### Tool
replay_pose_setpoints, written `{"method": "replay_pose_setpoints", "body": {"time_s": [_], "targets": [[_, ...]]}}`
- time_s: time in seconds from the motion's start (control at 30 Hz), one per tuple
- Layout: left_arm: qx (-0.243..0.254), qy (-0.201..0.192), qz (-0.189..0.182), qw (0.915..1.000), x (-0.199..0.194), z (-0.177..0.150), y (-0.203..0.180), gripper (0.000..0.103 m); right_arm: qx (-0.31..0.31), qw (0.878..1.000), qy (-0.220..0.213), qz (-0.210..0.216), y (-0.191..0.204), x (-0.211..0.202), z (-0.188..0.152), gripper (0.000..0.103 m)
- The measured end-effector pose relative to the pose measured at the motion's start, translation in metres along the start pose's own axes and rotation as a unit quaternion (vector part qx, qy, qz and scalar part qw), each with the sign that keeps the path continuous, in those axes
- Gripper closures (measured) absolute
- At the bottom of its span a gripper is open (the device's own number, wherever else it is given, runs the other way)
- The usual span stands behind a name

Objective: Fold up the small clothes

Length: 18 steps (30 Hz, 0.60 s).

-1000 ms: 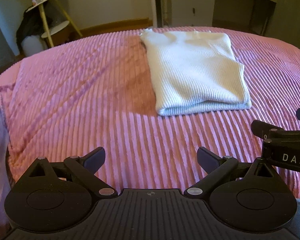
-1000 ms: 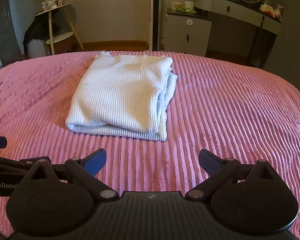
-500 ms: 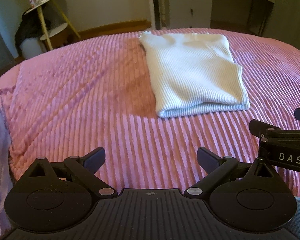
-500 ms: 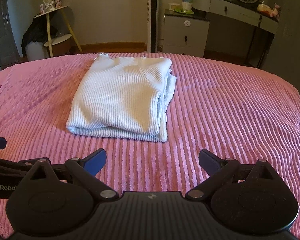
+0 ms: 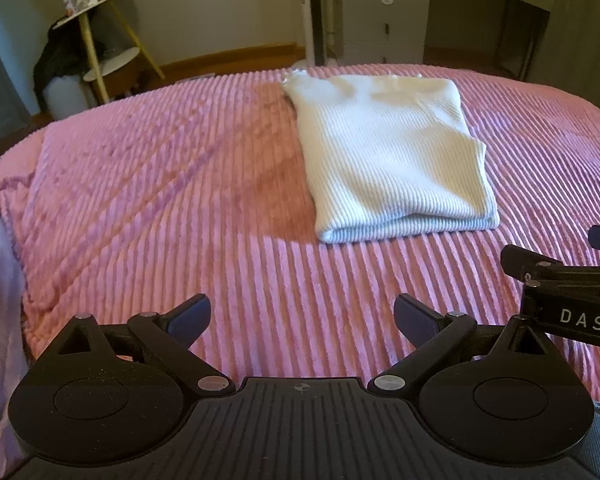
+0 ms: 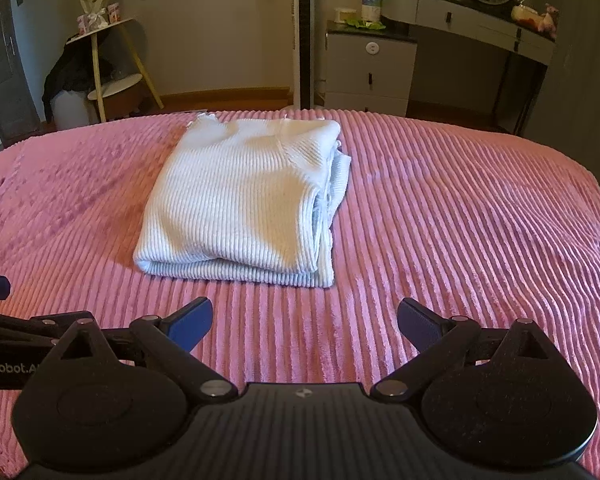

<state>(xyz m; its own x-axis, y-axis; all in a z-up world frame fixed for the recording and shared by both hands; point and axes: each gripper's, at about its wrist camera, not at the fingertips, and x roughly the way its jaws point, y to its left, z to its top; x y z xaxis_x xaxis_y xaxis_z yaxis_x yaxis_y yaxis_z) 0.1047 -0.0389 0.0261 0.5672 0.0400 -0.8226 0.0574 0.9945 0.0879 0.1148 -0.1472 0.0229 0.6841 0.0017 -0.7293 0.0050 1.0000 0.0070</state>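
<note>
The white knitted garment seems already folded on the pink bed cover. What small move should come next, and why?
Probably a small tidy: bring the right gripper forward to the white garment and tuck in its right side, where inner layers stick out past the top fold. Both grippers are open and empty, short of the garment, which lies as a neat rectangle on the bed cover. Otherwise the fold looks finished.

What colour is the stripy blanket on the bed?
Pink: the ribbed plush bed cover has raised stripes running across it, under the folded white knit garment. The right wrist view shows it best.
</note>
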Motion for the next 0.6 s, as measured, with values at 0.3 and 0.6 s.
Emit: {"method": "replay_pose_setpoints", "body": {"time_s": [0.3,0.6], "targets": [[0.003,-0.001,0.003,1.0000,-0.0007,0.0017,-0.0012,0.002,0.001,1.000,0.000,0.001,-0.0012,-0.0009,0.0007,0.004],[-0.001,-0.003,0.001,1.0000,-0.0026,0.0043,-0.0015,0.002,0.004,1.000,-0.002,0.005,-0.0025,-0.0026,0.0021,0.004]]}}
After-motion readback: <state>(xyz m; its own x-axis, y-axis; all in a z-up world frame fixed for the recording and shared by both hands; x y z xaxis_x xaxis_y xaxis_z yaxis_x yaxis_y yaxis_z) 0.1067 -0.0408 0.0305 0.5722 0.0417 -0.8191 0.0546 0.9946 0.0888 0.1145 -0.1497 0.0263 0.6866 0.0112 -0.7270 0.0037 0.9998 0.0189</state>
